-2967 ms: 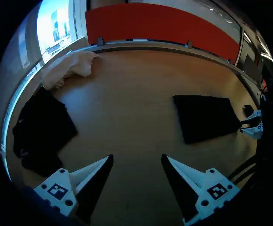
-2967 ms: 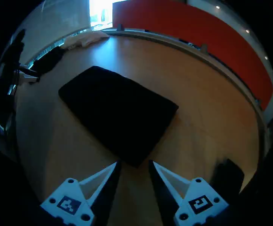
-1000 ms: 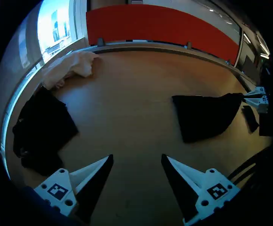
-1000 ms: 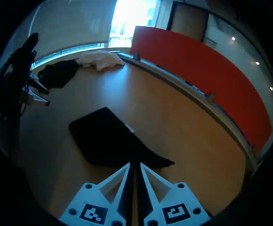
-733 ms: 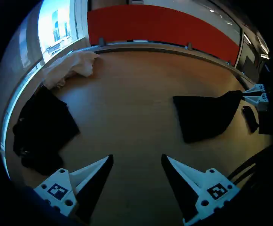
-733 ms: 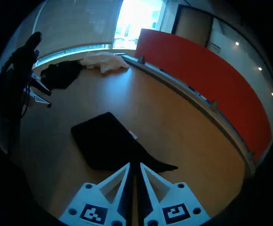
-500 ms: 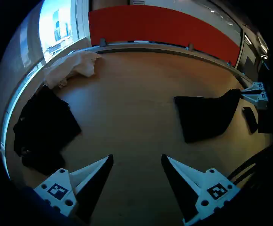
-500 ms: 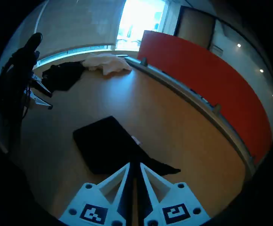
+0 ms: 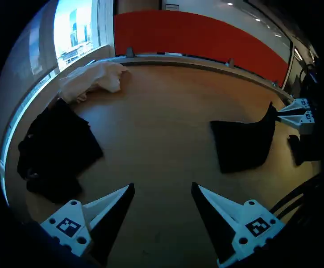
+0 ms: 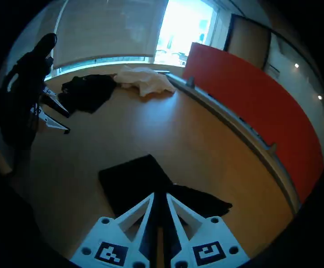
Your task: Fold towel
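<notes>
Pinching one corner of the black towel (image 10: pixel 135 185) with the right tool (image 10: pixel 160 199), closed tight on it. Holding that corner up off the wooden tabletop (image 10: pixel 130 129), the pinched bit hiding behind the fingers. Hanging the left tool (image 9: pixel 162 185) wide open, gripping nothing, near a dark heap (image 9: pixel 57 147) too dark for making out.

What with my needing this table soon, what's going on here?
A person holding two grippers is folding a black towel on the wooden table. The right gripper is shut on one corner, raised while the rest lies flat. The left gripper hangs open, apart. A dark heap and a pale cloth lie near the window.
</notes>
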Available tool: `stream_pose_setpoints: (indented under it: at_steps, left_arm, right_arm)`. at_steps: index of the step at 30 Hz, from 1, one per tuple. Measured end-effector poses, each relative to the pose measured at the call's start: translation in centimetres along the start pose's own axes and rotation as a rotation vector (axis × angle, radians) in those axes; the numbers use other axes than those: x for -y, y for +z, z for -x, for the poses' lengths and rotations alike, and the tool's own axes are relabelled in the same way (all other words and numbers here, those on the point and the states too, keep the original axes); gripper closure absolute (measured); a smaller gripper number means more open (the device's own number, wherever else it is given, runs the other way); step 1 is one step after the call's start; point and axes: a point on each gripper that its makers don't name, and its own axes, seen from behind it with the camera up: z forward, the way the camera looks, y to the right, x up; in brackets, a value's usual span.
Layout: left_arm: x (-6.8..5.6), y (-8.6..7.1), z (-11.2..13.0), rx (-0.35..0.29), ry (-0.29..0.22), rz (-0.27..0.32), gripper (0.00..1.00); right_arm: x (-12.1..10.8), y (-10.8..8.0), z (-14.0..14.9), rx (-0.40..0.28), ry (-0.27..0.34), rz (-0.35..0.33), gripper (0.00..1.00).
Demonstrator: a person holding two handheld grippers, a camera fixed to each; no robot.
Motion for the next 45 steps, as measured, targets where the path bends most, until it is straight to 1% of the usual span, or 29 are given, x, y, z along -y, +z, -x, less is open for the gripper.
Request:
stream_pose_setpoints:
  at_steps: [6, 9, 12, 15, 18, 21, 27, 28, 30, 32, 34, 35, 39, 45]
  left_arm:
    - [0.6, -0.6, 0.1, -0.009, -0.026, -0.01, 0.06]
    - [1.0, -0.9, 0.4, -0.01, -0.033, -0.015, 0.06]
    - [1.4, -1.2, 0.5, -0.013, -0.04, -0.023, 0.06]
    - [1.7, -1.5, 0.8, -0.015, -0.05, -0.027, 0.06]
    - [1.9, -1.6, 0.9, -0.015, -0.057, -0.03, 0.06]
    - [1.9, -1.7, 1.0, -0.016, -0.062, -0.03, 0.06]
    - [2.0, -1.7, 1.2, -0.019, -0.067, -0.024, 0.06]
    - [2.0, -1.7, 1.2, -0.018, -0.066, -0.024, 0.06]
    - [2.1, -1.7, 1.2, -0.017, -0.065, -0.024, 0.06]
    - [2.1, -1.7, 1.2, -0.017, -0.064, -0.023, 0.06]
    - [2.1, -1.7, 1.2, -0.017, -0.063, -0.023, 0.06]
    - [2.2, -1.7, 1.2, -0.017, -0.062, -0.022, 0.06]
    - [2.2, -1.7, 1.1, -0.018, -0.061, -0.022, 0.06]
    - [2.2, -1.5, 0.9, -0.019, -0.062, -0.021, 0.06]
  right_arm:
    - [2.7, 1.9, -1.3, 0.0, -0.031, -0.059, 0.96]
    - [4.4, 3.1, -1.8, 0.004, -0.035, -0.096, 0.96]
    - [6.6, 4.5, -1.9, 0.011, -0.029, -0.138, 0.96]
    - [8.7, 6.3, -1.4, 0.029, -0.01, -0.182, 0.96]
    - [10.1, 7.8, -0.4, 0.057, 0.012, -0.21, 0.96]
    - [10.7, 8.6, 0.2, 0.078, 0.022, -0.213, 0.96]
    - [10.9, 8.6, 0.6, 0.095, 0.029, -0.215, 0.92]
    - [10.9, 8.6, 0.6, 0.096, 0.03, -0.214, 0.9]
    - [10.8, 8.5, 0.7, 0.098, 0.031, -0.212, 0.82]
    - [10.7, 8.4, 0.7, 0.099, 0.035, -0.207, 0.68]
    - [10.5, 8.3, 0.7, 0.1, 0.037, -0.203, 0.59]
    - [10.4, 8.3, 0.7, 0.1, 0.039, -0.201, 0.56]
    - [10.1, 8.1, 0.6, 0.099, 0.043, -0.192, 0.5]
    - [9.7, 7.7, 0.7, 0.097, 0.05, -0.18, 0.47]
